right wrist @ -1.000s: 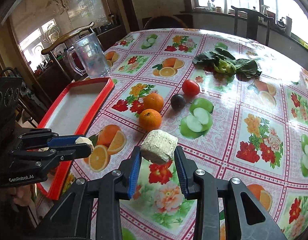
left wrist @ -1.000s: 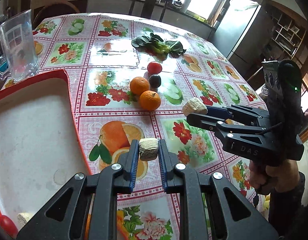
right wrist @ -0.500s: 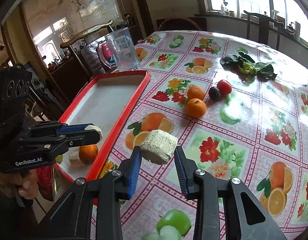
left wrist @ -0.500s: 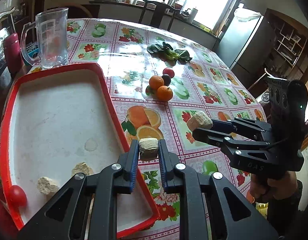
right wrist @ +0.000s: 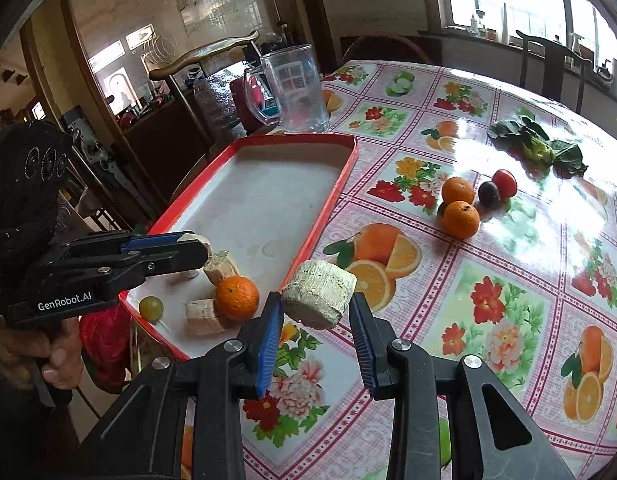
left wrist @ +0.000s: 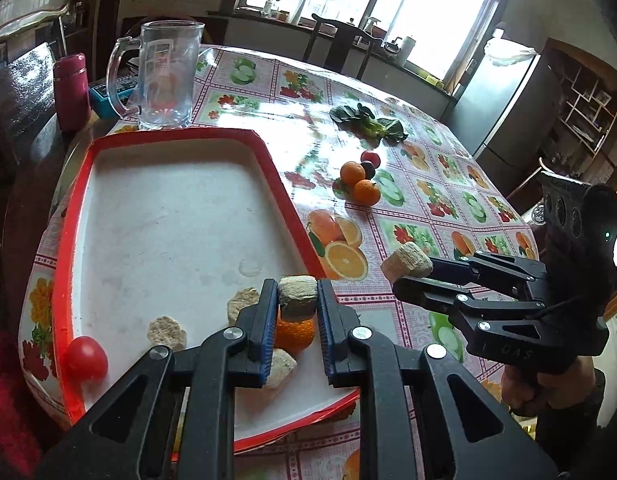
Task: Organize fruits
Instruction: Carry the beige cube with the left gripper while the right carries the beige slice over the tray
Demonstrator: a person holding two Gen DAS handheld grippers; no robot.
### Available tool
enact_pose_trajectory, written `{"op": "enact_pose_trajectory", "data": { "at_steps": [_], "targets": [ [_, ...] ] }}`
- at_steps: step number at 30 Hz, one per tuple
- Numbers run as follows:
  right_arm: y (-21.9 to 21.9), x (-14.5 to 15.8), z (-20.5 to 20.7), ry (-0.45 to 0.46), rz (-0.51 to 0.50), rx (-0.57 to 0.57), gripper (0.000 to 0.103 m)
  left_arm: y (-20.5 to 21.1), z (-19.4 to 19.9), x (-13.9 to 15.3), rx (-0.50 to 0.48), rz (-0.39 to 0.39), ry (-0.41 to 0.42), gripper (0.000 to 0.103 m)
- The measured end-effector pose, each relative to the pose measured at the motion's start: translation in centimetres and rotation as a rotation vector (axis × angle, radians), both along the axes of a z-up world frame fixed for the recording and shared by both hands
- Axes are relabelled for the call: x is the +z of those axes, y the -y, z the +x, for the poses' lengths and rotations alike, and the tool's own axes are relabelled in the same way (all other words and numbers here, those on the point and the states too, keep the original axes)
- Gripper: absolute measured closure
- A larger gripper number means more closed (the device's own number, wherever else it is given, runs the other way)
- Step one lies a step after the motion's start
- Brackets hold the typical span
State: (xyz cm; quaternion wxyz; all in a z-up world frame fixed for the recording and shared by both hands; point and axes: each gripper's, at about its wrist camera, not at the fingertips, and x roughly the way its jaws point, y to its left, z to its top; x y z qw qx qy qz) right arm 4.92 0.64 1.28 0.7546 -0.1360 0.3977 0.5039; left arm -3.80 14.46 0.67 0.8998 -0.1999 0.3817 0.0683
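In the left wrist view the tray (left wrist: pixel 88 184) fills the left and centre, with a tomato (left wrist: pixel 85 358), pale chunks and an orange (left wrist: pixel 294 332) at its lower end. The left gripper (left wrist: pixel 297 300), bottom centre, is clamped on a small chunk (left wrist: pixel 297 295) above that end. To its right, the right gripper (right wrist: pixel 316 312) pinches a larger chunk (right wrist: pixel 318 294) over the cloth just beside the rim. This looks like the carry-to-tray step; next, each needs lowering over bare tray floor and releasing. More fruit (right wrist: pixel 460 218) waits upper right.
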Motion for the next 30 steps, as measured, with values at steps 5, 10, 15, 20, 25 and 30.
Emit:
{"op": "enact_pose_trajectory", "data": {
  "at_steps": [5, 10, 15, 20, 25, 30],
  "targets": [
    [-1.0, 0.1, -0.8, 0.004, 0.001, 0.016, 0.069, -1.0, -1.1, -0.1, 0.021, -0.002, 0.002, 0.086],
    [-2.0, 0.2, -1.3, 0.003, 0.0, 0.034, 0.069, -1.9, -1.9, -0.1, 0.04, -0.002, 0.005, 0.086],
    [-2.9, 0.3, -1.8, 0.005, 0.0, 0.049, 0.069, -2.7, -2.6, -0.1, 0.057, -0.004, 0.01, 0.086],
    [-3.7, 0.4, -2.0, 0.007, -0.001, 0.062, 0.069, -3.4, -3.0, -0.1, 0.071, -0.005, 0.01, 0.086],
    [-4.4, 0.4, -2.2, 0.006, -0.001, 0.071, 0.069, -4.0, -3.2, -0.2, 0.081, -0.007, 0.01, 0.086],
    [-4.9, 0.4, -2.2, 0.003, 0.001, 0.078, 0.069, -4.7, -3.3, -0.3, 0.094, -0.009, 0.007, 0.086]
  ]
}}
